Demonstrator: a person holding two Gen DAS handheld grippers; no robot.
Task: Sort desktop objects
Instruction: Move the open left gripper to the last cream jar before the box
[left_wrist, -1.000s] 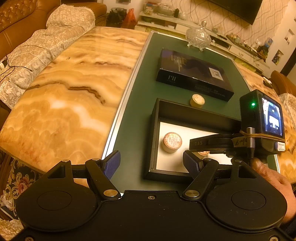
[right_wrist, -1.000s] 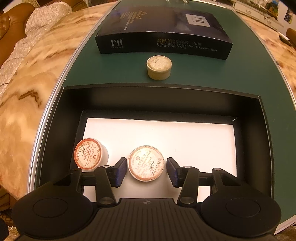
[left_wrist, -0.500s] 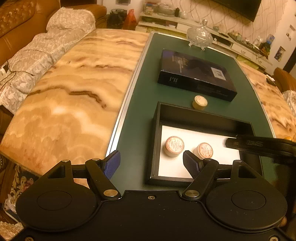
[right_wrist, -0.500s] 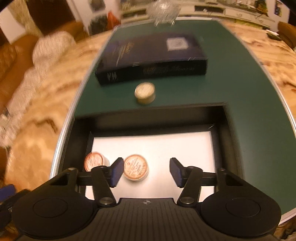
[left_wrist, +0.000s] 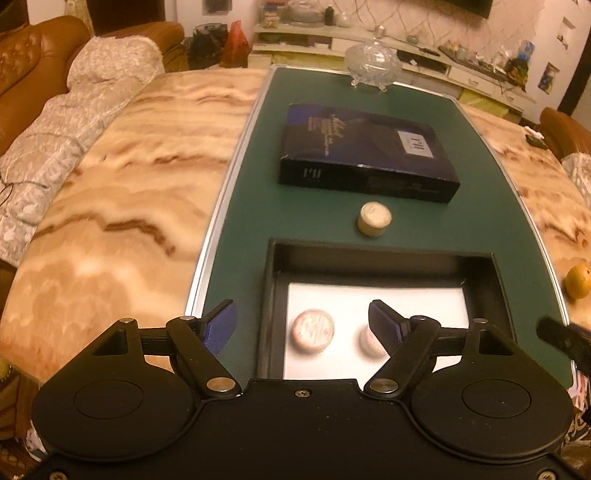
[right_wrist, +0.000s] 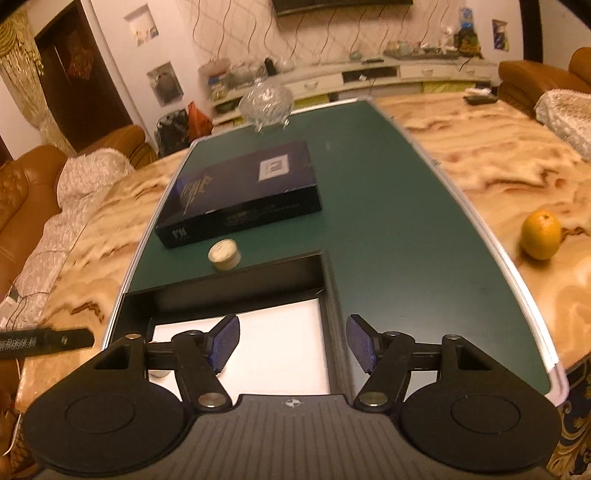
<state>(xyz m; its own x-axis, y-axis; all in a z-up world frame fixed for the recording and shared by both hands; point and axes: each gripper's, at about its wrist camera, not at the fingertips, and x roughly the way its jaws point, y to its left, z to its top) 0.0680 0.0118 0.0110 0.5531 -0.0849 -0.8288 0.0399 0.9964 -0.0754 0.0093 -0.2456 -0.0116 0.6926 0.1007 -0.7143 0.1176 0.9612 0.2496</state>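
The small round cream tin (right_wrist: 224, 254) is seen ahead-left of the empty, opening right hand-held gripper (right_wrist: 291, 341), beyond the black tray (right_wrist: 236, 278).

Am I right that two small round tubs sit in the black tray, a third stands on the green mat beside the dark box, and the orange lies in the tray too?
Not quite. The orange lies outside the black tray, on the marble tabletop beyond the green mat, as the right wrist view shows. The two tubs in the tray and the third tub beside the dark box are as you say.

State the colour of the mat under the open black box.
Dark green; the right wrist view shows it best.
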